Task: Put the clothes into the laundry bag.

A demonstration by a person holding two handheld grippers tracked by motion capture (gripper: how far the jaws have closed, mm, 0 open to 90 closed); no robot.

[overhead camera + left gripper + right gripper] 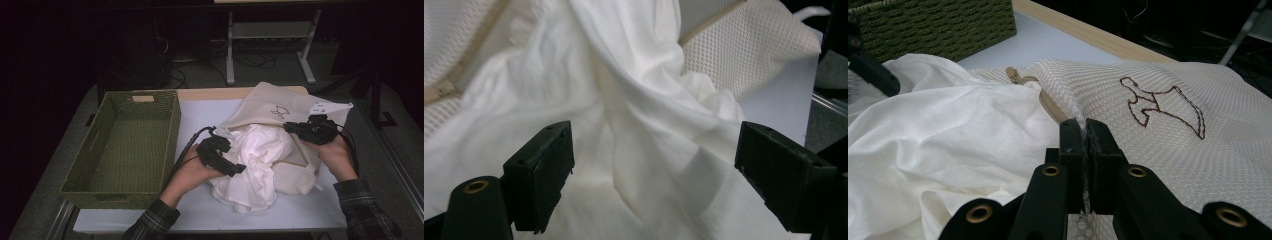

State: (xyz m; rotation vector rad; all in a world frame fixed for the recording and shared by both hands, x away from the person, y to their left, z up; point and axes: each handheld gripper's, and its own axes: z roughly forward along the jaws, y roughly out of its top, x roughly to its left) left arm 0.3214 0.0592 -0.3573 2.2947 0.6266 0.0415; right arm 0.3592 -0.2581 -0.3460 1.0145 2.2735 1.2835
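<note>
Right gripper (pixel 1083 135) is clenched on the bag (pixel 280 107), pinching a fold of mesh at the mouth's edge, jaws pressed flat together on the weave. That holds the opening up at the right side of the counter (pixel 200 112). Left gripper (pixel 235 169) is released, jaws spread wide, nothing between them. The shirt (pixel 257 155) lies bunched mid-counter, spilling out of the bag's mouth toward the person, and it sits straight ahead of the left jaws, so the left hand is the nearer one for a grab. The left gripper view shows the shirt's folds (pixel 634 125) running up and away between the jaws; the right gripper view adds the zipper edge and the bag's stitched emblem (pixel 1163 107). Green basket (pixel 140 142) waits at left.
</note>
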